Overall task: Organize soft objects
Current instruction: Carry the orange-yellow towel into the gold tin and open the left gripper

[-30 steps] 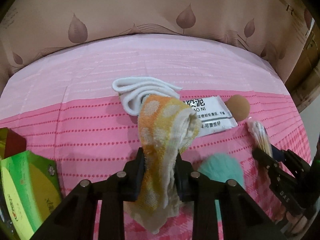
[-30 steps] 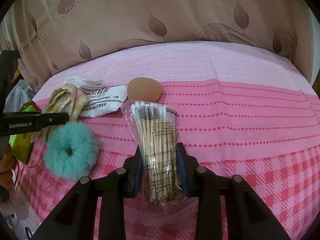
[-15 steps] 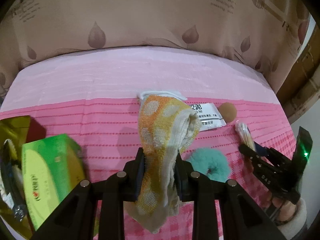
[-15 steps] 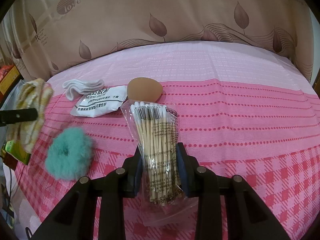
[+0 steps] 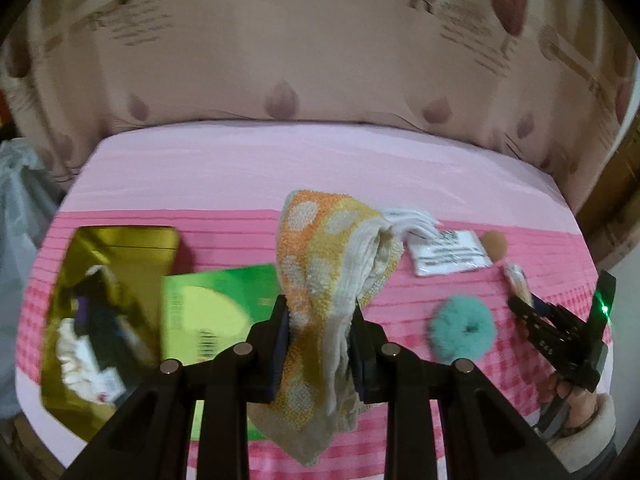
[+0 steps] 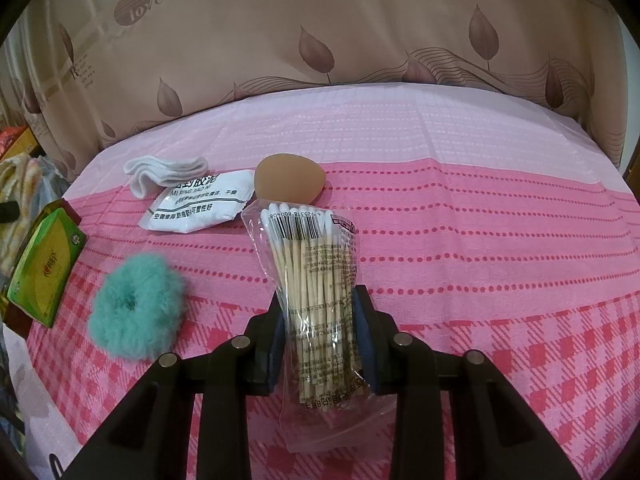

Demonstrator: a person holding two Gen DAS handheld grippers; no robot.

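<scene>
My left gripper (image 5: 320,340) is shut on an orange-and-yellow spotted towel (image 5: 328,264) and holds it above the pink cloth, next to a gold box (image 5: 104,280) at the left that has several items inside. My right gripper (image 6: 322,334) is shut on a clear bag of cotton swabs (image 6: 316,264). On the cloth lie a teal fluffy scrunchie (image 6: 136,308), a folded white cloth (image 6: 164,172), a white sachet (image 6: 200,204) and a tan sponge (image 6: 290,178). The right gripper also shows in the left wrist view (image 5: 536,312).
A green box (image 5: 216,312) lies right of the gold box, partly behind my left gripper; it also shows in the right wrist view (image 6: 44,268). A beige leaf-print curtain (image 6: 320,40) hangs behind the table. The pink tablecloth (image 6: 480,220) covers the table.
My left gripper has swung left and back with the towel, bringing the gold box and green box into view. The right gripper holds still with the swab bag.
</scene>
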